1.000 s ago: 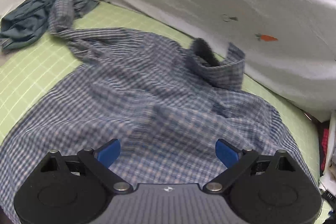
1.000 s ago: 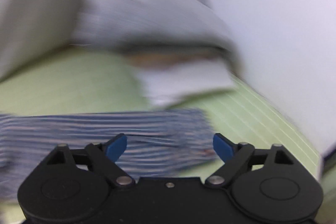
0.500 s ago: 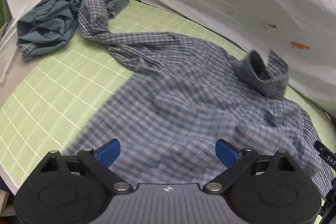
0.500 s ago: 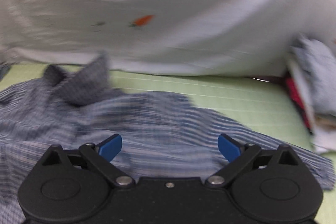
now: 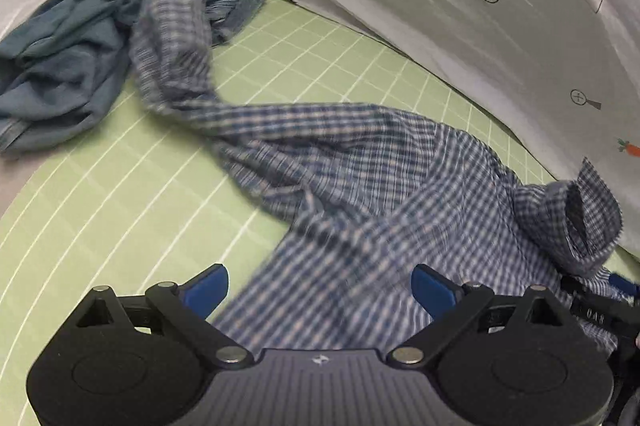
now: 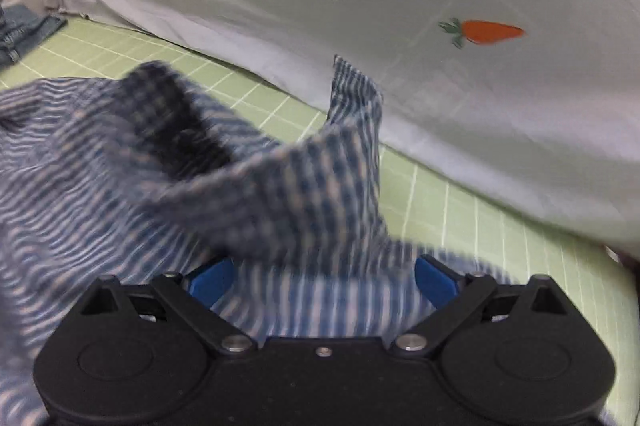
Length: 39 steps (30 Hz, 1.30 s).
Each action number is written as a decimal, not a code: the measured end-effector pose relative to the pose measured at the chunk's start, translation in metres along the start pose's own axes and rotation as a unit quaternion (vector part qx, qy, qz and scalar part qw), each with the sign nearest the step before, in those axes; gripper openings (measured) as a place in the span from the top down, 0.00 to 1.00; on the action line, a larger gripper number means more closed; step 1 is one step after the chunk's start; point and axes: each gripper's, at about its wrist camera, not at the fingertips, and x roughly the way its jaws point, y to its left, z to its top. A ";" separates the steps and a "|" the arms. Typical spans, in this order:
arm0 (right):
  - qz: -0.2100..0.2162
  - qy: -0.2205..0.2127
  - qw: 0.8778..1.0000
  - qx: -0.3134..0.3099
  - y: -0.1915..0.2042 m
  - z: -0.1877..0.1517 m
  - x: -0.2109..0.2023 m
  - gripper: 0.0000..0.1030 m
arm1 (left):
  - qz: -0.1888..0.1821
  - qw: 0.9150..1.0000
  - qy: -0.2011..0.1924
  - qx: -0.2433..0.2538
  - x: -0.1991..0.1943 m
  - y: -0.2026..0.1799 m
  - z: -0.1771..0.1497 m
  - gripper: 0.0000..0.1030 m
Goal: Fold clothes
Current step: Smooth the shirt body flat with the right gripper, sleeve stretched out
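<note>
Both hand-held grippers [image 5: 320, 290] [image 6: 324, 282] spread wide above checked shirt [image 5: 360, 186].

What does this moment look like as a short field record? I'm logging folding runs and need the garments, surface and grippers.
garment in work: checked shirt, spread unfolded on the mat, collar standing up
sleeve: stretched out toward the denim garment, its end lying over it
surface: green grid mat
backdrop: white sheet with a carrot print
left gripper: open, over the shirt
right gripper: open, at the collar
</note>
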 end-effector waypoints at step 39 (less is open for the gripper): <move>-0.068 0.105 0.944 0.306 -0.106 -0.299 -0.191 0.25 | -0.043 0.996 -0.043 0.067 -0.115 -0.010 -0.120 0.05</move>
